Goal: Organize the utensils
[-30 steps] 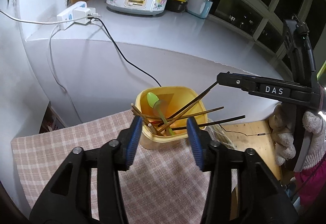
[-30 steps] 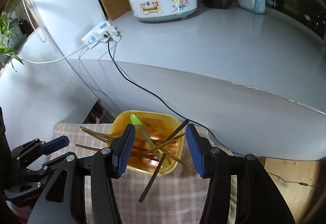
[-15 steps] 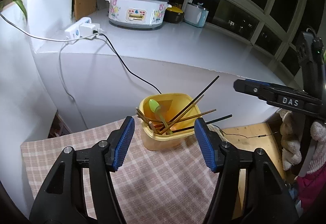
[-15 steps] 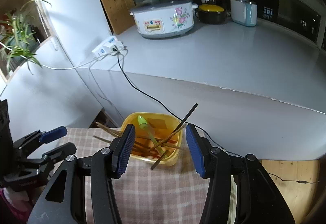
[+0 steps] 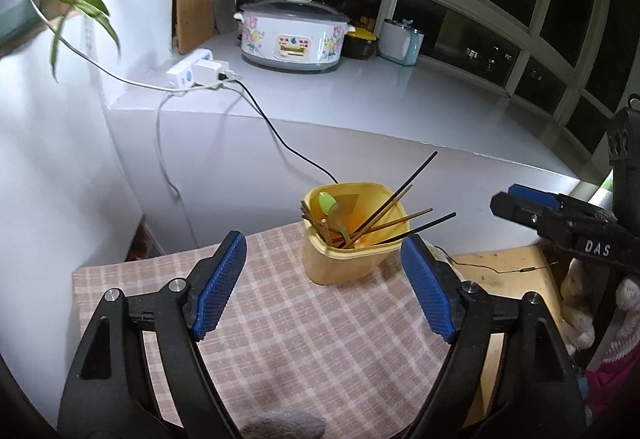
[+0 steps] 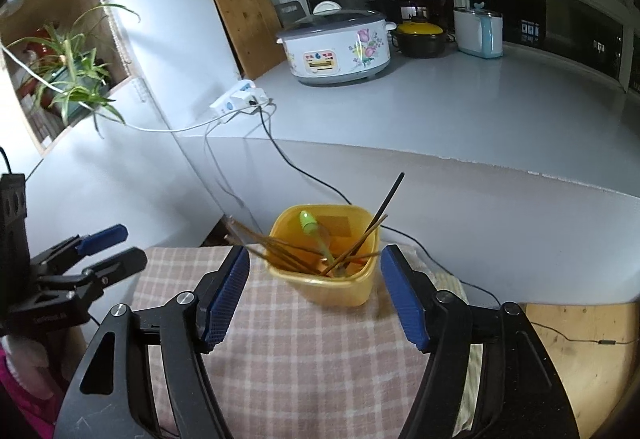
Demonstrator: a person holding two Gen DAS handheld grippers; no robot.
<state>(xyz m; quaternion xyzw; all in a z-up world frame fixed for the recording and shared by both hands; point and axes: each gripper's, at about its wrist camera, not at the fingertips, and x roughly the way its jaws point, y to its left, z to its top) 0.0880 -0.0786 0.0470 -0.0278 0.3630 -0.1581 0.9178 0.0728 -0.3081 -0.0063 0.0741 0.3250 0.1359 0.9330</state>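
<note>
Both grippers hung open and empty over the checked cloth, utensils already in the yellow tub.

I had the left gripper [image 5: 324,279] with its 2 blue pads spread wide, holding nothing, and the right gripper [image 6: 314,293] likewise parted and empty. The yellow tub [image 6: 326,279] stood upright on the checked cloth [image 5: 320,339], ahead of both grippers and touched by neither. Inside it leaned the chopsticks [image 5: 394,205] and a green spoon [image 6: 310,225], ends sticking above the rim.
</note>
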